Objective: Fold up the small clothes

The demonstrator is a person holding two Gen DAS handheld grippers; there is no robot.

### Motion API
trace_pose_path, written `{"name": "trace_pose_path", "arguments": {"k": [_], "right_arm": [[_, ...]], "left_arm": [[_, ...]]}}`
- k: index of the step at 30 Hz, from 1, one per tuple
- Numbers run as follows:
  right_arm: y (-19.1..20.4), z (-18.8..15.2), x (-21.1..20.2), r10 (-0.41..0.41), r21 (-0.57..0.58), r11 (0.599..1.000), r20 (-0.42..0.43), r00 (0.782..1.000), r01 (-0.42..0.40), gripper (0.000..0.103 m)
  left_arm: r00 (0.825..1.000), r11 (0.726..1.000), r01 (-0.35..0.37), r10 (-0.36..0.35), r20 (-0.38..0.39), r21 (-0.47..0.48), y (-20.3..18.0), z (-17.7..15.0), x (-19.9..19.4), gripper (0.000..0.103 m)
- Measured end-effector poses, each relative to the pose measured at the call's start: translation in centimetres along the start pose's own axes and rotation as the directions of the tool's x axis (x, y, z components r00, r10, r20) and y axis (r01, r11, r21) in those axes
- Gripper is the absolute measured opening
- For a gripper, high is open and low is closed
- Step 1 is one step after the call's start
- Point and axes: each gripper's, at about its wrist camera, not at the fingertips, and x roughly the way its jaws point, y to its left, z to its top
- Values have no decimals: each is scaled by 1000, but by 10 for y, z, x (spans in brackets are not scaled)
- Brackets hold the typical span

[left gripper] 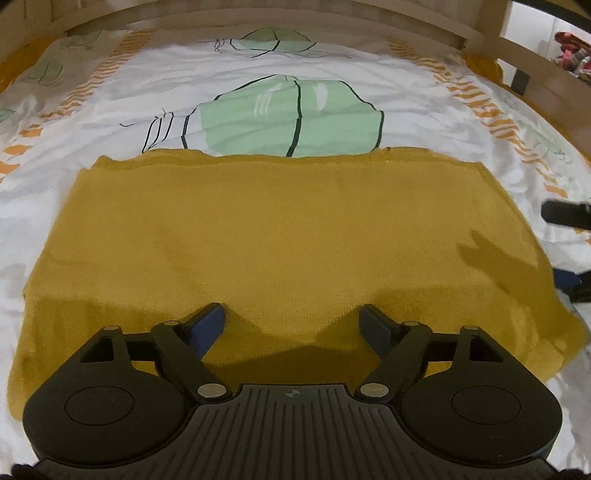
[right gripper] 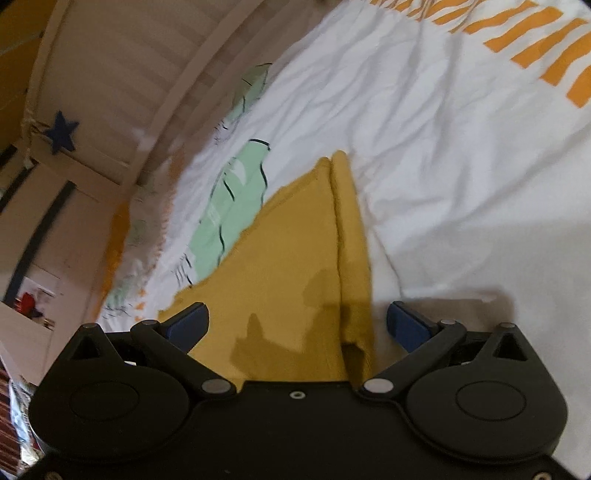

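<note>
A mustard-yellow knit garment (left gripper: 280, 236) lies flat and folded on the bed cover. My left gripper (left gripper: 291, 317) is open and empty, just above the garment's near edge. In the right wrist view the same garment (right gripper: 295, 258) shows a doubled folded edge running away from me. My right gripper (right gripper: 297, 317) is open and empty, low over that folded edge, with the edge between its jaws. The right gripper also shows at the right edge of the left wrist view (left gripper: 565, 216).
The bed cover (left gripper: 258, 74) is white with green prints and orange stripes. A wooden slatted bed rail (left gripper: 332, 11) runs along the far side and also shows in the right wrist view (right gripper: 122, 74). A blue star (right gripper: 61, 133) hangs on it.
</note>
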Motion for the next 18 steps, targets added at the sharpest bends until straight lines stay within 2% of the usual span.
{"name": "trace_pose_path", "arguments": {"k": [6, 10, 13, 14, 18], "right_arm": [[-4, 8, 6, 83, -17, 996, 11, 997, -83, 103], [-3, 11, 15, 169, -21, 986, 12, 986, -168, 103], [4, 10, 25, 166, -64, 984, -19, 986, -167, 103], [7, 9, 26, 159, -84, 983, -24, 987, -160, 103], [11, 7, 26, 152, -113, 981, -32, 988, -155, 103]], "left_arm": [[1000, 1000, 9, -9, -5, 1, -2, 0, 2, 90], [999, 999, 32, -32, -31, -4, 1, 4, 1, 90], [997, 997, 72, -73, -36, -31, 9, 3, -4, 88], [996, 996, 82, -84, -28, -46, 13, 2, -8, 84], [997, 993, 74, -74, -2, -87, 34, -4, -25, 81]]}}
